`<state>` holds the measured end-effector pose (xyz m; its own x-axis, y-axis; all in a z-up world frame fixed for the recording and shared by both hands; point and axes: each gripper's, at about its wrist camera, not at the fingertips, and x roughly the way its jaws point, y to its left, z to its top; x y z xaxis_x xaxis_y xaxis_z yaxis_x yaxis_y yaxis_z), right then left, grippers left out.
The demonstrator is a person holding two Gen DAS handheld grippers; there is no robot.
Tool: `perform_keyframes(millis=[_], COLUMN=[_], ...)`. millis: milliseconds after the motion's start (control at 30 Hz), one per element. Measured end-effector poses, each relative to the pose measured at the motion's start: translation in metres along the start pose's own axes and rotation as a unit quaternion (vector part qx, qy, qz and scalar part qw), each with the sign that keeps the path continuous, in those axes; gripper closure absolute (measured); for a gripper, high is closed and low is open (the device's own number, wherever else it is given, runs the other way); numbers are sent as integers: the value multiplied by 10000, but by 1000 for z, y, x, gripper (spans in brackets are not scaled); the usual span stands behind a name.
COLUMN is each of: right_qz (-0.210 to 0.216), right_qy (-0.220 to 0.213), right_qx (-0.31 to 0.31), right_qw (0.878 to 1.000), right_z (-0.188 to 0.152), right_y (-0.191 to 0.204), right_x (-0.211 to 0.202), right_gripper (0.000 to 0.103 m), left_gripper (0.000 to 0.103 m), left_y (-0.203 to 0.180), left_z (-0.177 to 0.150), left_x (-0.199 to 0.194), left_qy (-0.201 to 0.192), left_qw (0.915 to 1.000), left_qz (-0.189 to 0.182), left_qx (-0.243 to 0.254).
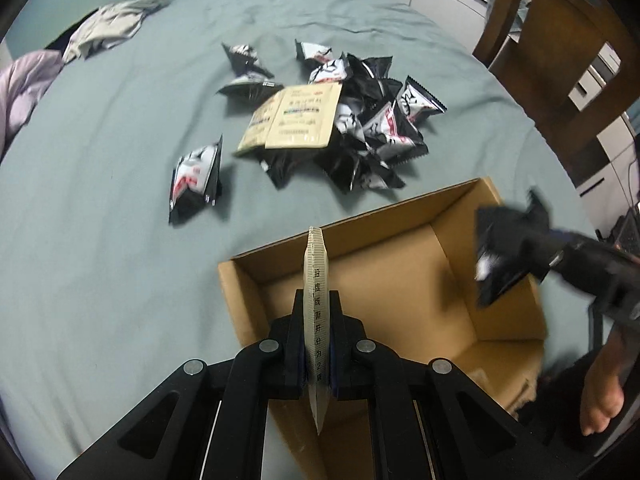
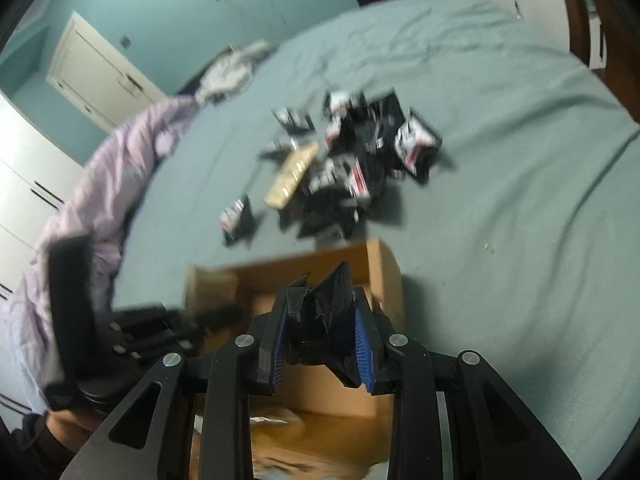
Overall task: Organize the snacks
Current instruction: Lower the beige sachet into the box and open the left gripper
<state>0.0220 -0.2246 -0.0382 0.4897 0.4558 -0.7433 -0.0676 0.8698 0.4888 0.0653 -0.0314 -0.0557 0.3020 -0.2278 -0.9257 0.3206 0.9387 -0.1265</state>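
Note:
My left gripper point(image 1: 316, 300) is shut on a thin beige sachet point(image 1: 316, 280), held edge-on above the open cardboard box point(image 1: 280, 248). My right gripper point(image 2: 320, 300) is shut on a crumpled black snack packet point(image 2: 324, 312), also above the box point(image 2: 380, 264); it shows blurred at the right of the left wrist view point(image 1: 504, 252). A pile of black-and-white snack packets point(image 1: 372, 120) with two beige sachets point(image 1: 304, 116) on top lies on the bed beyond the box. One packet point(image 1: 196, 178) lies apart to the left.
The grey-green bedsheet point(image 1: 100, 240) covers the bed. A lilac duvet point(image 2: 96, 184) and crumpled clothes point(image 1: 112, 28) lie at the far left. A wooden chair point(image 1: 552, 52) stands at the right. White cabinets line the walls.

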Motion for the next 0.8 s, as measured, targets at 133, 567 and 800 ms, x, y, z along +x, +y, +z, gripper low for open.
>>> perform_keyframes(millis=[133, 567, 800], right_qz=[-43, -247, -27], right_qy=[-70, -63, -189], right_qx=[-88, -471, -415], right_qw=[9999, 9986, 9990], right_z=[9, 4, 2], right_y=[2, 16, 17], right_x=[7, 16, 5], right_gripper=[76, 76, 76], left_gripper=[95, 93, 63], left_y=[-9, 0, -1], left_z=[9, 21, 9], left_x=[8, 11, 3], left_qy=[-54, -192, -151], left_qw=[9992, 9994, 9998], left_qz=[177, 240, -152], left_qx=[356, 184, -57])
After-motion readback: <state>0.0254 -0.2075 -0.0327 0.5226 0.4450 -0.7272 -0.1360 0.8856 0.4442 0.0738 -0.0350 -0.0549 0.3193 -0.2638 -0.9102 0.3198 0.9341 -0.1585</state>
